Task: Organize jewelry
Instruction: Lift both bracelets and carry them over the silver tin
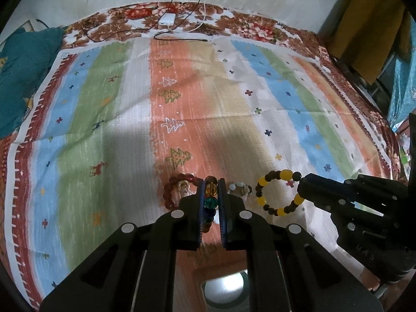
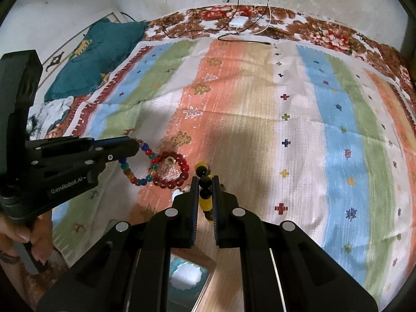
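We see a woven striped cloth [image 1: 208, 98] with printed trees and crosses spread flat over a floral bedspread [image 1: 249, 26]. Our left gripper [image 1: 211, 195] has its flat blue-edged fingers pinching a multicoloured bracelet [image 1: 211, 199] of glassy round beads, which hangs as a loop in the right wrist view [image 2: 137, 171]. Our right gripper [image 2: 205, 189] pinches a yellow-and-black bracelet [image 2: 205, 197] of smooth opaque beads, a ring shape in the left view [image 1: 279, 192]. Both sit near the cloth's near edge, about mid-width. Between them a dark red bracelet [image 2: 171, 170] of glossy beads lies on the orange stripe, a small pale bead cluster [image 1: 239, 188] just beside it. A white charger [image 1: 167, 19] with thin cables rests at the far edge.
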The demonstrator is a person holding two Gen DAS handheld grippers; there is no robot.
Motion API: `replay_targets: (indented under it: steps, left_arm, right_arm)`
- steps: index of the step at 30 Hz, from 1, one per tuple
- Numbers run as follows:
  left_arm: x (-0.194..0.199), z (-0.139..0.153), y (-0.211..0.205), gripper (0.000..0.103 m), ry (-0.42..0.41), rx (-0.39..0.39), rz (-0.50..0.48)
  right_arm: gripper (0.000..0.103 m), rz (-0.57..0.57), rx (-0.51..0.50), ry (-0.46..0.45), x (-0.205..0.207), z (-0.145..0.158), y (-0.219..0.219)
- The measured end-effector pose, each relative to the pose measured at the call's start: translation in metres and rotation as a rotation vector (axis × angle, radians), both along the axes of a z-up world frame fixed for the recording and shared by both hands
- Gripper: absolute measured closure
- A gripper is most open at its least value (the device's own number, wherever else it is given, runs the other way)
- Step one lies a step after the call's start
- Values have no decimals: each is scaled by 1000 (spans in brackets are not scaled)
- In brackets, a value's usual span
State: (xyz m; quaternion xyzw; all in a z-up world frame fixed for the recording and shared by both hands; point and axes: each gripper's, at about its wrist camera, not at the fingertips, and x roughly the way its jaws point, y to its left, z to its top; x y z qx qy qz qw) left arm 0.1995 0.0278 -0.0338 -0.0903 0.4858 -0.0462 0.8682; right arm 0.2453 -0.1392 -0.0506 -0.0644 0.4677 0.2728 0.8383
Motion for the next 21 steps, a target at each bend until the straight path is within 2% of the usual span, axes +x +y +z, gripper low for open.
replay_targets:
  steps: [8, 21]
  left_arm:
    - [-26, 15, -2, 94, -44, -18, -8]
    - [-57, 22, -9, 94, -76, -22, -24]
  right_arm:
    - [92, 21, 8, -50, -23, 13, -1]
    - [92, 57, 36, -92, -53, 28, -6]
